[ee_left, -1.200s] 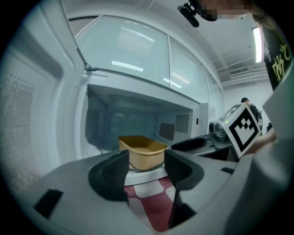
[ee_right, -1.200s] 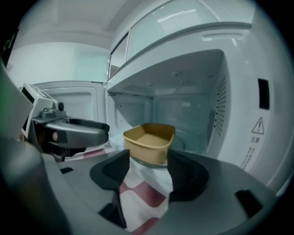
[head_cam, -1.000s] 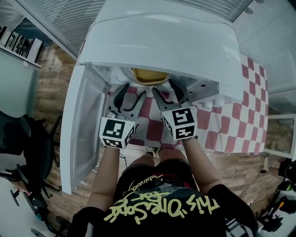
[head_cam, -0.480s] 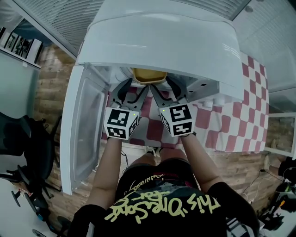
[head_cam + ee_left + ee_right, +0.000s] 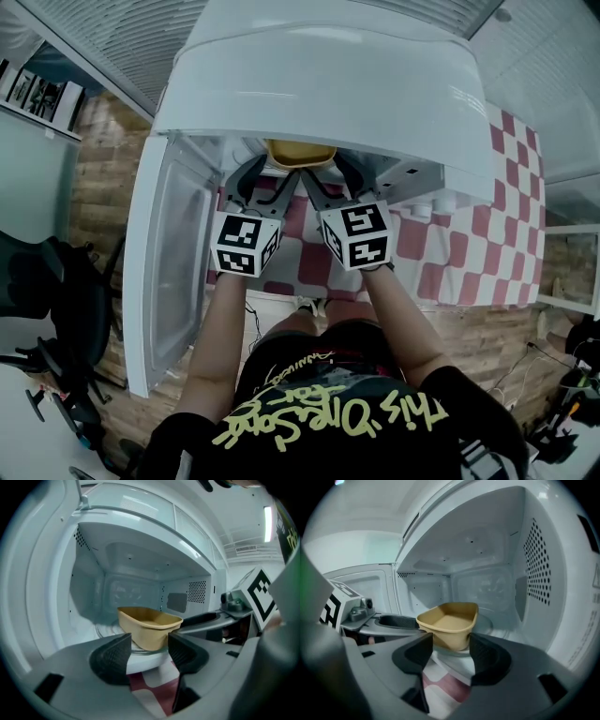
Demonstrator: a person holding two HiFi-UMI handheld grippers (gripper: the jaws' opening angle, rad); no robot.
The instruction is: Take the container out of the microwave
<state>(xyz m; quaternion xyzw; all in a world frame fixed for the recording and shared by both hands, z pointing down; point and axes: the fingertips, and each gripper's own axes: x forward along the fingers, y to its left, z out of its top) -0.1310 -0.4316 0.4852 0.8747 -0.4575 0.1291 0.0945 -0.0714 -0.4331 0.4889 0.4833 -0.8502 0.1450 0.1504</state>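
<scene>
A tan, empty, rectangular container (image 5: 149,626) (image 5: 449,623) (image 5: 300,154) sits on the glass turntable inside the open white microwave (image 5: 328,84). My left gripper (image 5: 148,654) (image 5: 266,187) is open at the oven's mouth, short of the container's near left corner, nothing between its jaws. My right gripper (image 5: 451,656) (image 5: 326,186) is open too, just in front of the container's near right corner. Both grippers point into the cavity side by side. In the head view the microwave's top hides most of the container.
The microwave door (image 5: 167,272) hangs open to the left of my left gripper. The oven stands on a red-and-white checked cloth (image 5: 469,253) that runs on to the right. The perforated right cavity wall (image 5: 541,564) is close beside my right gripper.
Both grippers have moved forward toward the microwave opening and closer to each other; their tips now reach the edge of the cavity. The container has not moved.
</scene>
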